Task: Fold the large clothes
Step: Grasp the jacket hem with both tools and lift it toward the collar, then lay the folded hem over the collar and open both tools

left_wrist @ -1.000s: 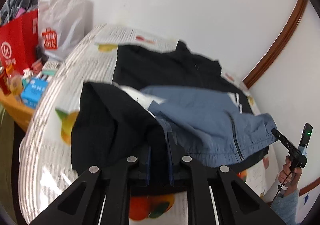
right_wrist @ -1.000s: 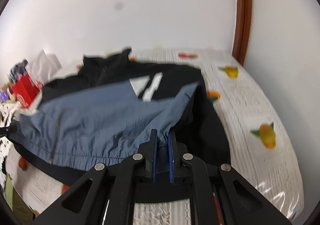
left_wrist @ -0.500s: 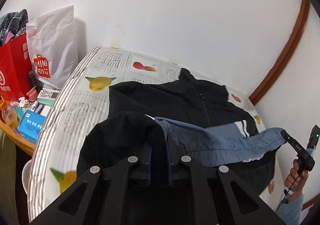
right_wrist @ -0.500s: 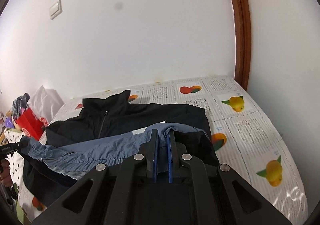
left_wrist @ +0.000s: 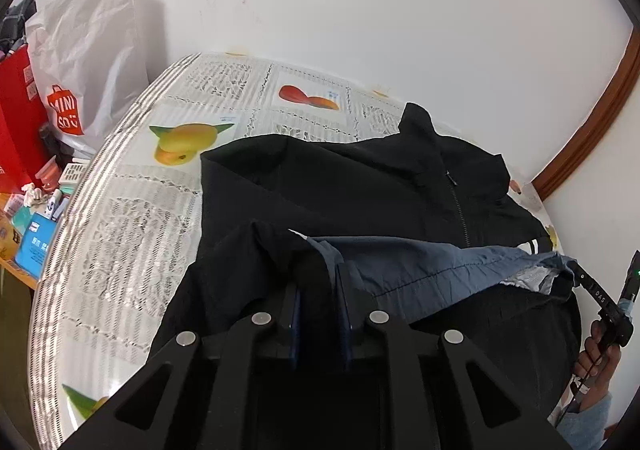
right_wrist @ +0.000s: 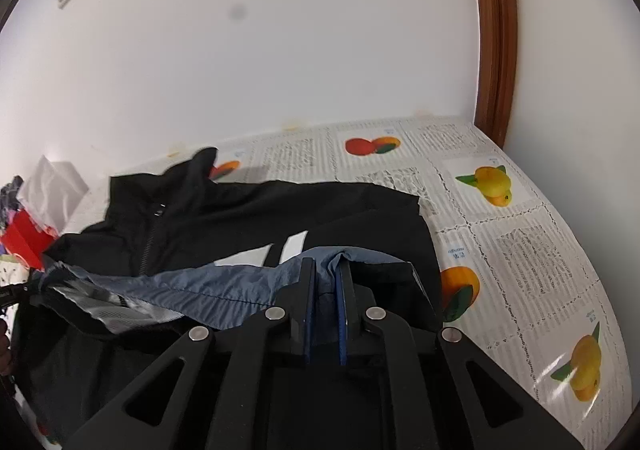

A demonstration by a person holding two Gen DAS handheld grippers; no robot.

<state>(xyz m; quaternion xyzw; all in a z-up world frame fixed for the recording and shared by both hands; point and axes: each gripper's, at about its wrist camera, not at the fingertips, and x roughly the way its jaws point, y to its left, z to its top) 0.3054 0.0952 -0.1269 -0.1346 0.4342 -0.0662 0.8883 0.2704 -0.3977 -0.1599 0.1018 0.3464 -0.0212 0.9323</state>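
Observation:
A black jacket (left_wrist: 340, 186) with a blue lower panel (left_wrist: 432, 270) lies on the fruit-print tablecloth (left_wrist: 132, 234), collar toward the wall. My left gripper (left_wrist: 318, 270) has the black corner of the hem bunched between its pads, and its jaws are opening. My right gripper (right_wrist: 326, 270) pinches the blue hem corner (right_wrist: 328, 262); its jaws are opening too. The hem hangs stretched between both grippers above the jacket's chest (right_wrist: 240, 218). The right gripper (left_wrist: 588, 282) also shows at the right edge of the left wrist view.
A white shopping bag (left_wrist: 80, 62), a red bag (left_wrist: 16, 110) and small clutter on a wooden side table (left_wrist: 36, 250) stand left of the cloth. A brown door frame (right_wrist: 488, 30) rises at the right corner. A person's hand (left_wrist: 600, 354) holds the right gripper.
Both grippers have carried the hem away from the near edge toward the wall and collar. The blue panel has doubled over, so less of it shows. The gap between each pair of pads looks slightly wider.

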